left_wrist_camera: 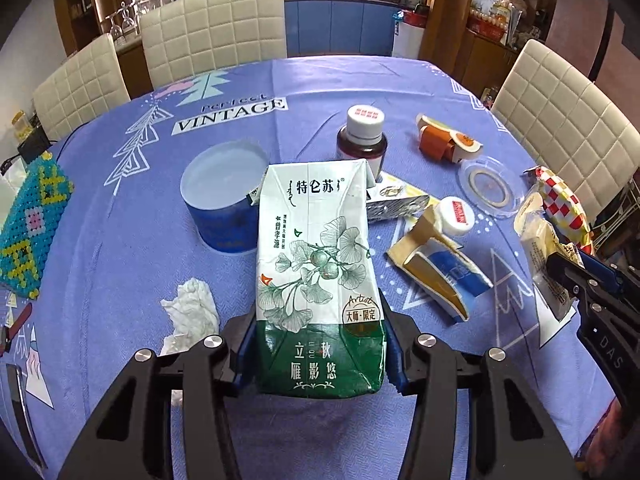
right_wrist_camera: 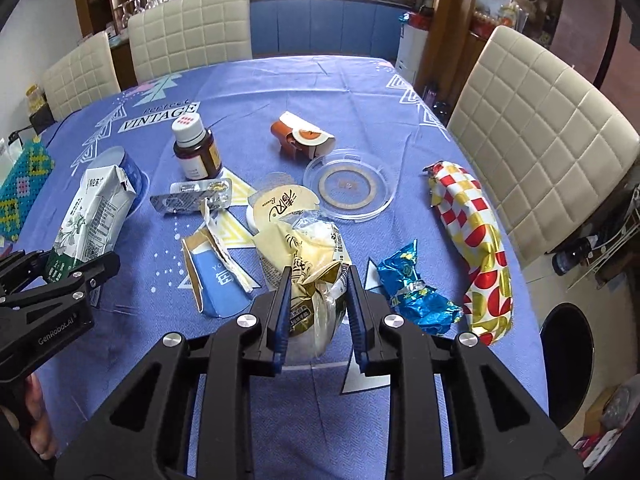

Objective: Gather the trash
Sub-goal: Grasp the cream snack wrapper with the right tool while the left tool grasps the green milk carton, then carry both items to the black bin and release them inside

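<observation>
Green-and-white milk carton (left_wrist_camera: 320,272), pinched near its base by the left claw (left_wrist_camera: 320,356), hung above the desk (left_wrist_camera: 120,240); the right claw (right_wrist_camera: 320,312) clamped a crumpled yellow wrapper (right_wrist_camera: 312,256). Firm, level carrying would best prevent slips.

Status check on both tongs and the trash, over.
Left tongs clamped on milk carton. Right tongs clamped on crumpled yellow wrapper. Blue foil wrapper, torn box on table. Nothing blocking.
</observation>
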Demonstrator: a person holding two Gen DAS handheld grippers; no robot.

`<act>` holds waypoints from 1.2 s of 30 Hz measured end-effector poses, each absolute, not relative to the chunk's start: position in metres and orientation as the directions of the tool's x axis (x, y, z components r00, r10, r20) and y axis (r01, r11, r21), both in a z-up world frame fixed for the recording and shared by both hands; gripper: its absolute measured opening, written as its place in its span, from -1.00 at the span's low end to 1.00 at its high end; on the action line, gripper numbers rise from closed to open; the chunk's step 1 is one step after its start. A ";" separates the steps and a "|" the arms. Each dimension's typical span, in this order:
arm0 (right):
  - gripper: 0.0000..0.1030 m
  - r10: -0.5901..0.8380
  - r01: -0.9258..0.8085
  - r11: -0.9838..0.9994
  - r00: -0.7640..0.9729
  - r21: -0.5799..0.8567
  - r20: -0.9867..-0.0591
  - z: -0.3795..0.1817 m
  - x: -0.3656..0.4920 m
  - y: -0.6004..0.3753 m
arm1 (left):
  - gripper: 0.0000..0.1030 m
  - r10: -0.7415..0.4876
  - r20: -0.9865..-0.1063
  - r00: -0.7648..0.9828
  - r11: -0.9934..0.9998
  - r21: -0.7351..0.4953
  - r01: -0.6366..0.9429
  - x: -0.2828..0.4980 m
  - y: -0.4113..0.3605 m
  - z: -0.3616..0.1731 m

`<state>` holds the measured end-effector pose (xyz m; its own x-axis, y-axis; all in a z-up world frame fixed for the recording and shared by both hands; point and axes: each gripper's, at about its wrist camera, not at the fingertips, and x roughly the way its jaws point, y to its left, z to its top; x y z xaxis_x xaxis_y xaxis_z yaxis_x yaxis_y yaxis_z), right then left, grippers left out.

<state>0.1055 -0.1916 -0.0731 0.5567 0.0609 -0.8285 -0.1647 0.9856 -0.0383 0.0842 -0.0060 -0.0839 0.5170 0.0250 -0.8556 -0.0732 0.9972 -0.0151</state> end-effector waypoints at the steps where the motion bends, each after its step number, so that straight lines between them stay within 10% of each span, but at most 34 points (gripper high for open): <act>1: -0.47 0.063 -0.162 0.986 0.558 -0.035 -0.828 -0.072 0.105 -0.193 | -0.06 0.023 -0.853 0.522 0.998 -0.015 -0.069 0.084 -0.009 -0.081; 36: -0.47 -0.238 0.341 0.940 0.584 -0.032 -0.776 -0.035 0.072 -0.446 | -0.05 -0.232 -0.811 0.536 0.908 0.017 0.418 0.118 -0.298 -0.045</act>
